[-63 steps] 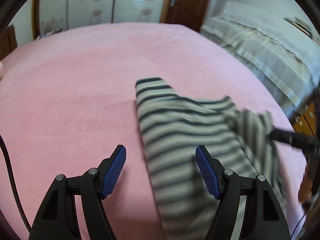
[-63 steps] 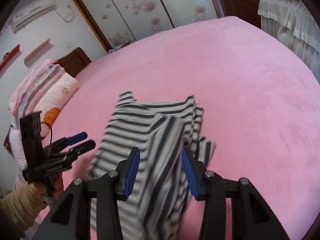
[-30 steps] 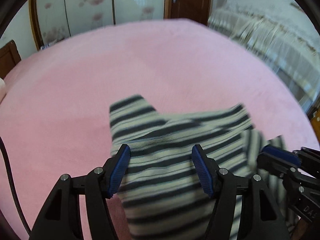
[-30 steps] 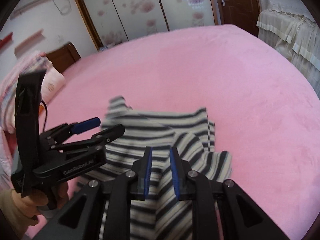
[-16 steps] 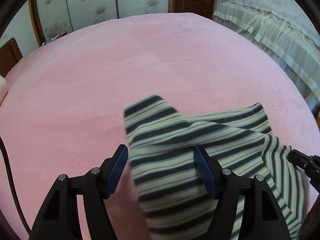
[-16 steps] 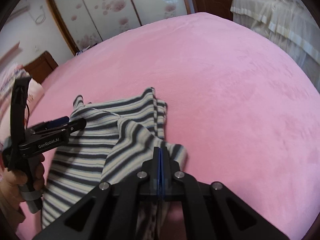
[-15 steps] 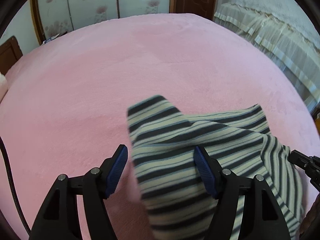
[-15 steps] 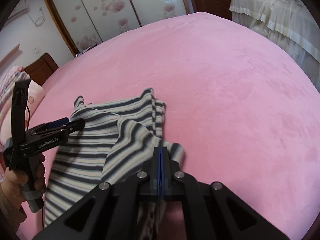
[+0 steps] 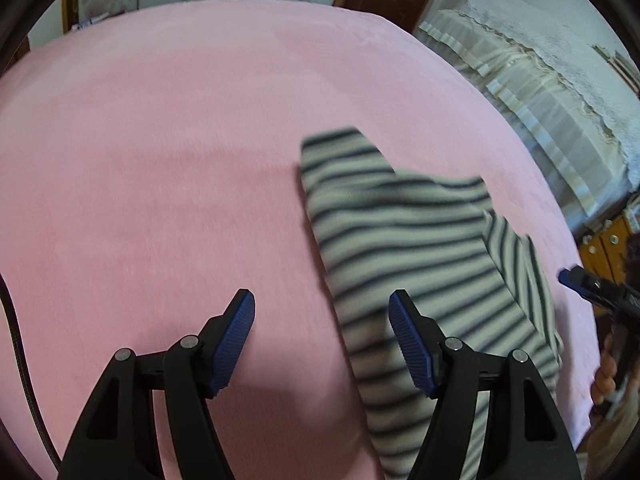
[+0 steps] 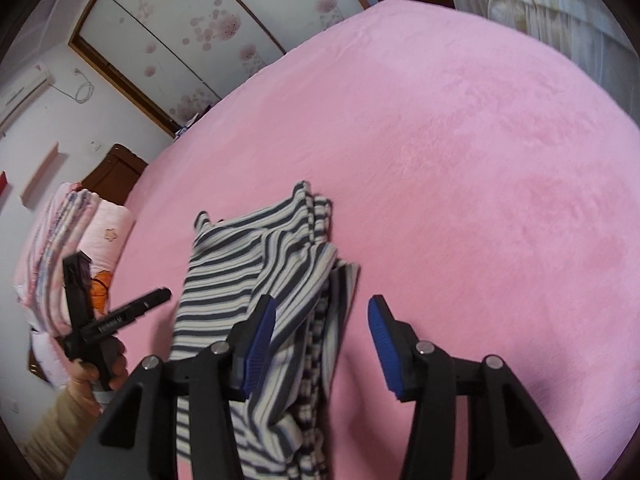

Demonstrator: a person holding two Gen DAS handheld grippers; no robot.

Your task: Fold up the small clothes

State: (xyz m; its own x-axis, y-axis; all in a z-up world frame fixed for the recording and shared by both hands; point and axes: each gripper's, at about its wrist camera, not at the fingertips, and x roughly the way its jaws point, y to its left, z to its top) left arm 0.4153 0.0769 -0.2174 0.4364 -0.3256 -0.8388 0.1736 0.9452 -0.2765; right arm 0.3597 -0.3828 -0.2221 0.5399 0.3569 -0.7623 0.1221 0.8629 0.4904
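A small garment with dark and cream stripes (image 9: 416, 248) lies on the pink bed cover (image 9: 160, 160), with one side folded over onto itself. My left gripper (image 9: 322, 336) is open and empty, just left of the garment; its right finger overlaps the cloth's edge. In the right wrist view the garment (image 10: 256, 276) lies folded lengthwise. My right gripper (image 10: 322, 340) is open and empty, just above the garment's right edge. The left gripper (image 10: 136, 312) shows at the left there, and the right gripper's tip (image 9: 576, 280) shows at the right of the left wrist view.
Pink pillows and folded bedding (image 10: 72, 248) lie at the head of the bed. A second bed with a beige cover (image 9: 540, 92) stands to the right. Sliding flowered wardrobe doors (image 10: 208, 32) stand beyond the bed.
My right gripper was shut on the garment's flap and has opened, leaving the flap lying on the garment. My left gripper has drifted left off the cloth and stays open.
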